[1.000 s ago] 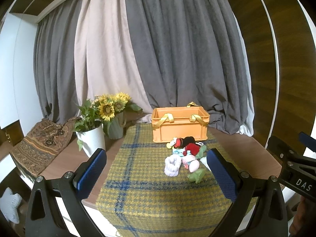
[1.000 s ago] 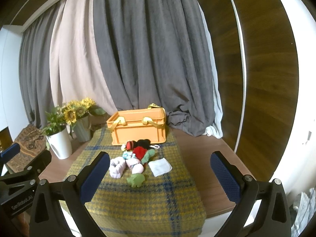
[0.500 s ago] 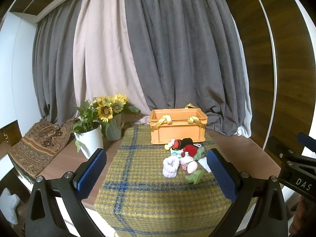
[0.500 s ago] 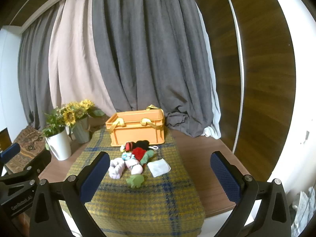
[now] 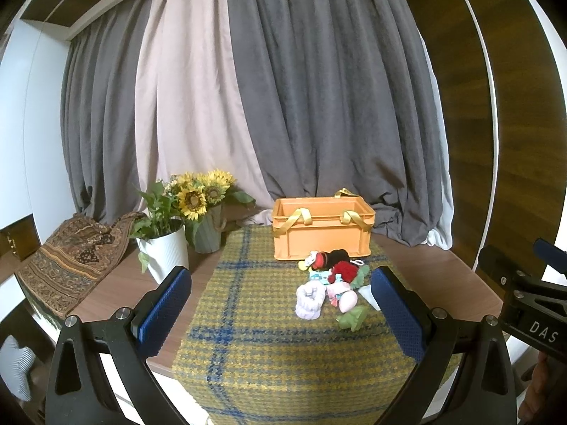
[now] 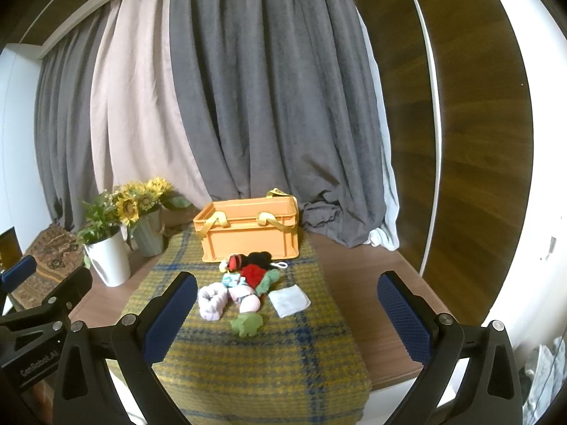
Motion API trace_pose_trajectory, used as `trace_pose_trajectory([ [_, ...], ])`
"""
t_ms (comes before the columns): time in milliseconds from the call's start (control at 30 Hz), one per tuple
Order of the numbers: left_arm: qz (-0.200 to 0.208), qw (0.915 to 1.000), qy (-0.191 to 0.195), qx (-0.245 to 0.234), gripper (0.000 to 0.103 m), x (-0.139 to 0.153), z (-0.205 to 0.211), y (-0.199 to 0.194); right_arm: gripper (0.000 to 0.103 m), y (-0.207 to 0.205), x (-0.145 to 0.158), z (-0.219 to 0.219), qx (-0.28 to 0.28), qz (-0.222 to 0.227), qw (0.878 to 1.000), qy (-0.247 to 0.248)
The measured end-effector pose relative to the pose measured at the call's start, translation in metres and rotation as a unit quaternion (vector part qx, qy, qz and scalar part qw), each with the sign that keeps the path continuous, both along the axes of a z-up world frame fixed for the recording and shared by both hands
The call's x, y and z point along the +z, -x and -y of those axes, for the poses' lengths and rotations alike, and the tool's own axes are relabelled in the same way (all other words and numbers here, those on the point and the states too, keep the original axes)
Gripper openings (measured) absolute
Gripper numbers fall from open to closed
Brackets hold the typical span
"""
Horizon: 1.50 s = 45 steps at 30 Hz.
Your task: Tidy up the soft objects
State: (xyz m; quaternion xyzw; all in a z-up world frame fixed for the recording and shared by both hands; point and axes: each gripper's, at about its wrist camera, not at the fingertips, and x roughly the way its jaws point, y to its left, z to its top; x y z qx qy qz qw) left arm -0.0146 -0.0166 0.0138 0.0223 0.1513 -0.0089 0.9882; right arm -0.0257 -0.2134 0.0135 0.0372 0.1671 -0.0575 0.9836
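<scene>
1. A wooden table point(image 6: 358, 283) was seen in front of grey and beige curtains point(image 6: 248, 106), and a yellow plaid cloth with blue lines point(image 6: 248, 372) was laid down its middle.
2. An orange crate point(image 6: 248, 237) with yellow strap handles was set on the far end of the cloth, at 12 o'clock from the soft toys.
3. A cluster of soft objects was lain on the cloth just in front of the crate: a red and black plush point(image 6: 253, 269), a white rolled sock point(image 6: 212, 299) at 9 o'clock of the cluster, a pink toy point(image 6: 244, 297), a green plush point(image 6: 247, 325) at 6 o'clock, and a white folded cloth point(image 6: 288, 299) at 3 o'clock.
4. Sunflowers in a grey vase point(image 5: 203, 212) and a white plant pot point(image 5: 164, 253) were placed at 10 o'clock from the cluster, beside a patterned brown fabric point(image 5: 71, 251).
5. The left gripper point(image 5: 281, 313) was held wide apart, with nothing between its blue pads point(image 5: 163, 311), short of the toys.
6. The right gripper point(image 6: 287, 318) was likewise spread wide and gripped nothing, short of the toys.
</scene>
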Motion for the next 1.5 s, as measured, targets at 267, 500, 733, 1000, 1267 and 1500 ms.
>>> trace_pose_trajectory([
  [267, 0.0, 1.0, 0.0, 0.001, 0.103, -0.001, -0.001, 0.001, 0.103, -0.001, 0.001, -0.003, 0.001, 0.001, 1.0, 0.002],
  [500, -0.001, 1.0, 0.002, 0.001, 0.103, 0.0, -0.004, -0.001, 0.103, -0.001, 0.002, -0.007, 0.002, 0.0, 1.0, 0.004],
  [733, -0.005, 1.0, 0.002, -0.001, 0.103, -0.003, -0.007, -0.001, 0.103, -0.002, 0.0, -0.011, 0.002, -0.002, 1.0, 0.005],
  [1000, -0.033, 0.9991, -0.022, -0.013, 0.103, -0.026, -0.012, -0.028, 0.103, -0.017, -0.014, -0.018, 0.001, -0.024, 1.0, -0.001],
  [1267, -0.05, 0.9971, -0.03, -0.049, 0.103, -0.05, -0.027, -0.079, 0.103, -0.056, -0.039, -0.034, -0.012, -0.06, 0.998, -0.013],
  [1500, -0.085, 0.9908, -0.032, -0.1, 0.102, -0.075, -0.035, -0.134, 0.103, -0.098, -0.065, -0.046, -0.029, -0.091, 0.995, -0.035],
])
